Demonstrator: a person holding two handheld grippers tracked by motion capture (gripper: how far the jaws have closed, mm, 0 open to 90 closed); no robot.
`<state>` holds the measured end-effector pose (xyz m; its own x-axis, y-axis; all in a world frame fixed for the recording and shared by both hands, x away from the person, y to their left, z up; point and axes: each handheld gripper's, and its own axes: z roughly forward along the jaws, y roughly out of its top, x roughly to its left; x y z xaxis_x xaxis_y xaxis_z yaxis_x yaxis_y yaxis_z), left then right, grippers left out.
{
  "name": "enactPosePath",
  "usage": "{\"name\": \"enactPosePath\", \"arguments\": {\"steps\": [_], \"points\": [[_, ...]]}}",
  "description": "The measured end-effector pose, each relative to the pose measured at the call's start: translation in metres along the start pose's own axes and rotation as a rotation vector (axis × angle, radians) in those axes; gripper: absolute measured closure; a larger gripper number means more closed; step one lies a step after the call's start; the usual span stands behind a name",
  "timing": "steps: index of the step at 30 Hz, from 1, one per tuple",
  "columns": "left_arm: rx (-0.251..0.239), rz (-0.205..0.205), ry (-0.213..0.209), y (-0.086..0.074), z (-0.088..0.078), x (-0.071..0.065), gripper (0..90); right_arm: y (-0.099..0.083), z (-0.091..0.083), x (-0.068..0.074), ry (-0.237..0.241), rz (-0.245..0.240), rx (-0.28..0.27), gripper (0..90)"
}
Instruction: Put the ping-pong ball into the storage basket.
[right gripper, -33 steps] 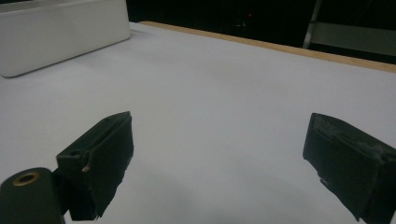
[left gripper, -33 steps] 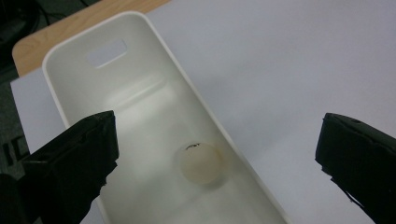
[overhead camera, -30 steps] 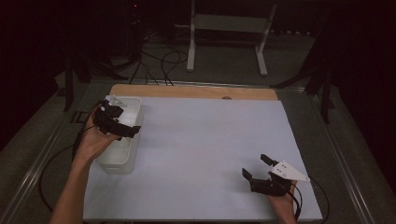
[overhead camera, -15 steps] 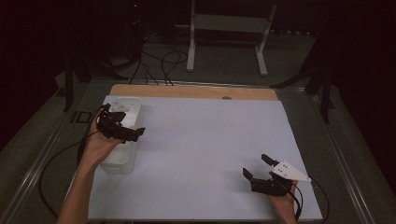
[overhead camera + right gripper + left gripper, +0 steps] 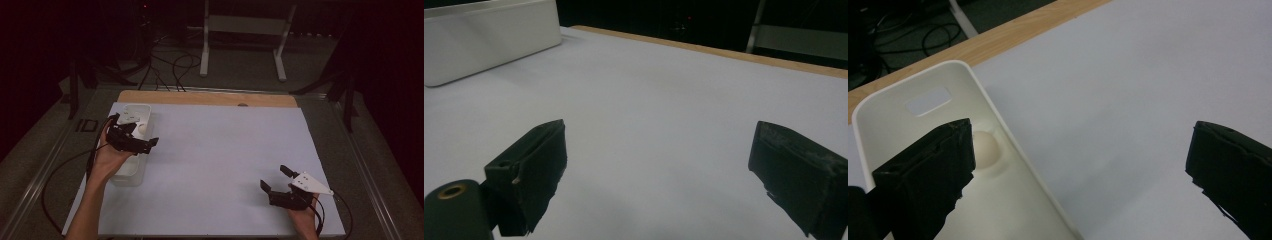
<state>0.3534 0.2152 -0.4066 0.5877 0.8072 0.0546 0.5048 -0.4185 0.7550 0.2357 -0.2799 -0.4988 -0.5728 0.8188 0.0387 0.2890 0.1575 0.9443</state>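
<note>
While my left gripper (image 5: 145,142) hung above the white tray (image 5: 131,176) at the left edge of the white sheet (image 5: 220,160), its jaws stood wide apart with nothing between them. Seen from the left gripper view, one jaw sat over the tray's inside and the other over bare sheet, so the gripper (image 5: 1073,165) straddled the tray's long right wall. A small pale ball (image 5: 985,148) lay on the tray floor, partly hidden behind the jaw on that side and close to the right wall. Beyond the ball, near the tray's far end, I noted a rounded slot cut through the tray (image 5: 898,125). Whether the jaw touched the ball, I could not tell. My left hand (image 5: 112,155) gripped the tool from below, forearm entering from the bottom of the high view.

My right gripper (image 5: 276,180) rested low near the front right corner of the sheet, well apart from the tray. Its jaws were also spread open and empty; the right gripper view (image 5: 656,165) showed plain sheet between them, with the tray's outer wall (image 5: 489,40) far off at upper left. The grey plate on top pointed toward the table's right edge.

A strip of wooden tabletop (image 5: 205,98) showed beyond the sheet's far edge.
</note>
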Motion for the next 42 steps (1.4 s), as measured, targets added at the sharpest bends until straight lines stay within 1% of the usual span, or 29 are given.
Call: {"name": "enactPosePath", "arguments": {"steps": [3, 4, 10, 12, 13, 16, 18, 23, 25, 30, 33, 35, 37, 40, 42], "points": [[-0.012, -0.001, -0.007, -0.001, 0.000, -0.002, 0.2, 0.000, 0.000, 0.000, 0.002, 0.002, 0.000, 8.0], [-0.014, 0.002, -0.006, -0.002, 0.000, -0.003, 0.2, 0.000, 0.000, -0.001, 0.001, 0.003, 0.000, 8.0], [-0.046, 0.008, -0.030, -0.006, 0.001, -0.006, 0.2, 0.001, 0.001, -0.002, -0.001, 0.004, 0.003, 8.0], [-0.051, 0.015, -0.028, -0.007, 0.001, -0.007, 0.2, 0.001, 0.001, -0.002, -0.003, 0.003, 0.001, 8.0], [-0.060, 0.016, -0.033, -0.008, 0.001, -0.007, 0.1, 0.002, 0.001, -0.003, -0.002, 0.002, 0.000, 8.0], [-0.084, 0.015, -0.045, -0.010, 0.001, -0.009, 0.2, 0.002, 0.001, -0.003, -0.002, 0.007, 0.001, 8.0], [-0.083, 0.013, -0.045, -0.012, 0.001, -0.010, 0.2, 0.002, 0.001, -0.004, -0.002, 0.006, 0.000, 8.0], [-0.107, 0.006, -0.062, -0.017, 0.002, -0.012, 0.2, 0.003, 0.001, -0.005, -0.004, 0.009, -0.004, 8.0], [-0.108, 0.005, -0.066, -0.020, 0.002, -0.013, 0.2, 0.003, 0.002, -0.006, -0.002, 0.011, -0.004, 8.0], [-0.133, -0.005, -0.075, -0.025, -0.001, -0.015, 0.2, 0.003, 0.002, -0.006, -0.001, 0.011, -0.004, 8.0], [-0.140, -0.008, -0.077, -0.027, -0.001, -0.017, 0.2, 0.004, 0.001, -0.006, -0.002, 0.010, -0.006, 8.0], [-0.141, -0.005, -0.075, -0.028, -0.002, -0.017, 0.2, 0.004, 0.001, -0.007, 0.001, 0.018, -0.010, 8.0], [-0.145, -0.012, -0.078, -0.030, -0.002, -0.018, 0.2, 0.004, 0.000, -0.007, 0.004, 0.025, -0.014, 8.0], [-0.157, -0.014, -0.066, -0.032, -0.005, -0.019, 0.2, 0.004, 0.001, -0.007, 0.005, 0.029, -0.015, 8.0], [-0.161, -0.017, -0.068, -0.032, -0.006, -0.019, 0.2, 0.004, 0.001, -0.007, 0.006, 0.027, -0.014, 8.0]]}}
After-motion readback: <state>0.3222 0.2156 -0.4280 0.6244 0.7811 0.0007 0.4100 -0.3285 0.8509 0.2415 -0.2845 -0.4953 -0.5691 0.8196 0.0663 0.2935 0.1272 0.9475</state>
